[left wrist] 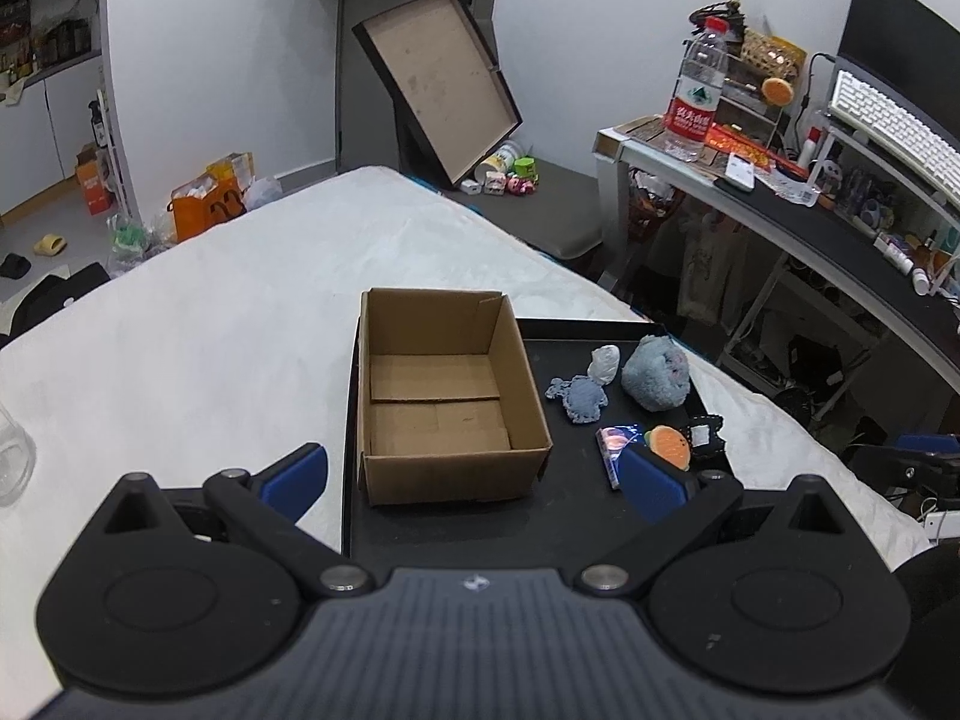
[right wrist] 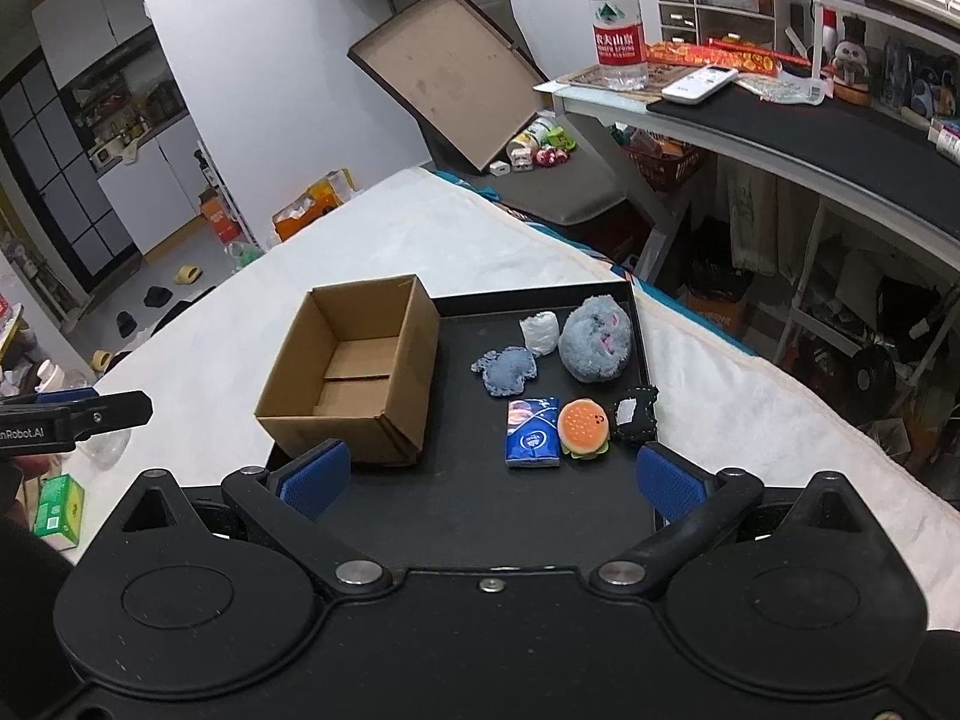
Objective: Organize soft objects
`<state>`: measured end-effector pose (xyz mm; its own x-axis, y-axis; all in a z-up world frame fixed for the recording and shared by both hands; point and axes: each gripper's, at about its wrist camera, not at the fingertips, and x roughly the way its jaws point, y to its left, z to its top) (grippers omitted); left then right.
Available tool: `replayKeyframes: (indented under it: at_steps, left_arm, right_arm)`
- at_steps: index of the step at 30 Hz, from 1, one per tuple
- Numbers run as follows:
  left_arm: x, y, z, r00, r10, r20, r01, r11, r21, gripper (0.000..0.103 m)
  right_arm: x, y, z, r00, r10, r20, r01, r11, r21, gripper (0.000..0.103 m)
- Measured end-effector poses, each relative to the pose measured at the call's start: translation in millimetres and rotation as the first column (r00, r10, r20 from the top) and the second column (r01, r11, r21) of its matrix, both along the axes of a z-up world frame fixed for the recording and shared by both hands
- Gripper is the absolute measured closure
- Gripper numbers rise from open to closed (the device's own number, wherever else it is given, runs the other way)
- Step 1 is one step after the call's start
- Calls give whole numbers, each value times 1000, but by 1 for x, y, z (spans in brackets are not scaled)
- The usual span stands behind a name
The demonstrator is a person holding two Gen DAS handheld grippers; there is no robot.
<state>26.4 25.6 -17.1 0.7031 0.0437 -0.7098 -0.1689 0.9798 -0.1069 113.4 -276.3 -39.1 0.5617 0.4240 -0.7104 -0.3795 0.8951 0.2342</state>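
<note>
Both tongs (left wrist: 474, 474) (right wrist: 492, 474) gape empty; only right view shows whole tissue pack (right wrist: 532, 433).

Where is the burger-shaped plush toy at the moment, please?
In the right wrist view, the burger plush lies on the black tray, between the blue tissue pack and the small black pouch.

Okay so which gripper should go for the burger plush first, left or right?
Right, probably. The right gripper is open with the burger plush just ahead between its fingers. The left gripper faces the empty cardboard box, with the plush off to its right.
</note>
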Motion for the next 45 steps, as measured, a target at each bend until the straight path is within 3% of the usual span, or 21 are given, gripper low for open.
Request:
replayKeyframes:
  at_steps: [23, 33, 45]
  left_arm:
    - [51, 44, -51, 993, 79, -91, -85, 994, -65, 1]
    - [77, 58, -78, 985, 107, -136, -116, 992, -54, 2]
    - [107, 58, -110, 981, 149, -123, -154, 987, -36, 4]
  right_arm:
    - [61, 12, -42, 998, 20, -66, -26, 996, -82, 0]
    - [88, 16, -63, 994, -1, -108, -11, 994, -110, 0]
    - [119, 19, -76, 995, -20, -93, 5, 987, -159, 0]
